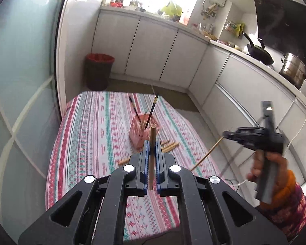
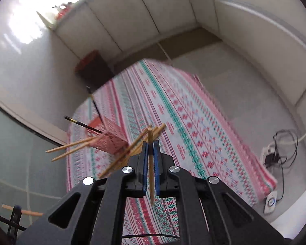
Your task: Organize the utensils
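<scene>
2 wooden chopsticks are up in the air right now, 1 in each tool, so the job reads as partly done rather than near its end.

Largest in both views is the tabletop [image 1: 87,122], covered by a pink, white and teal striped cloth that fills the middle of each frame. On it, at center in the left wrist view, stands the pink basket [image 1: 141,135], a small lattice holder. It already carries 2 dark chopsticks [image 1: 152,110] that lean out of its top, and the right wrist view shows light wooden sticks [image 2: 71,147] poking out of it toward the left edge of the frame. That much looks sorted.

Loose wooden chopsticks [image 1: 170,146] lie flat on the cloth just beside the basket, to its lower right in the left wrist view, with another [image 1: 124,160] further toward the lower left. I count at least 4 on the cloth, though the hand-held grippers hide part of the pile, so the exact number is unclear. These are what is left.

Left hand-held gripper [image 1: 152,143], bottom center of its own view, is pressed together on a wooden chopstick [image 1: 152,157] that stands nearly upright, above the basket in the picture. Right hand-held gripper [image 2: 151,145] likewise pinches a wooden stick [image 2: 151,163] between its blue pads. From the left wrist view, that tool appears blurred at the right edge, so it seems to be moving.
</scene>
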`<action>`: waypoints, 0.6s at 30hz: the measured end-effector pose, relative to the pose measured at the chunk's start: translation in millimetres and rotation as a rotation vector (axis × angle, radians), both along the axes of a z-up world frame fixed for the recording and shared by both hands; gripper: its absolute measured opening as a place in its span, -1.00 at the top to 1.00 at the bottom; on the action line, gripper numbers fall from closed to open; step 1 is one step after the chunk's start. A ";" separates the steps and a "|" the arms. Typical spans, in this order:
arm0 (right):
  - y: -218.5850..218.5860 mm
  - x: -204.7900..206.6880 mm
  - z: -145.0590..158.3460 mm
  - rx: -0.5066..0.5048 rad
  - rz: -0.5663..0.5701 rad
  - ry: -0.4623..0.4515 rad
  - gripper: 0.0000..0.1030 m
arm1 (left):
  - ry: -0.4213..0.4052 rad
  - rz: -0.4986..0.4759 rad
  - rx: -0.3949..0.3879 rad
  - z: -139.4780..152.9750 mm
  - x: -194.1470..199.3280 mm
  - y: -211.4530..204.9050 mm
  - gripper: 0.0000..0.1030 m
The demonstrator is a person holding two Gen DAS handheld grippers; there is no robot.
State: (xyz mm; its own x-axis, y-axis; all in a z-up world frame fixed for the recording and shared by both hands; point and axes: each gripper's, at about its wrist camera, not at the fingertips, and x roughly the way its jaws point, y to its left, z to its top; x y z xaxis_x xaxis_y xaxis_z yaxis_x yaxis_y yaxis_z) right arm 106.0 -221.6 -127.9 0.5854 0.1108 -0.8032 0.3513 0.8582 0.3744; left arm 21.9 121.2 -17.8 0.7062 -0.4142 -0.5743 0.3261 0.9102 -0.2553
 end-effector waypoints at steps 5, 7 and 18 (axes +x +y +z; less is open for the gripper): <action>-6.3 -15.8 71.2 -0.031 0.038 -0.140 0.90 | -0.077 0.002 -0.008 37.0 17.3 -22.6 0.91; -8.2 -8.7 94.3 -0.030 0.045 -0.195 0.90 | -0.125 0.009 -0.018 55.9 29.3 -32.4 0.91; 1.5 51.0 141.3 -0.023 0.077 -0.326 0.90 | -0.176 0.082 0.017 69.0 126.8 -71.1 0.91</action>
State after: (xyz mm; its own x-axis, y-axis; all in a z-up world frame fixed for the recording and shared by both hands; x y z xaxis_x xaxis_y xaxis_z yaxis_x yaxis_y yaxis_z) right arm 157.1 -220.2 13.4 0.8026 0.1482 -0.5778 0.1502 0.8872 0.4362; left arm 148.6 50.1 51.2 0.8274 -0.3421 -0.4454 0.2888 0.9393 -0.1851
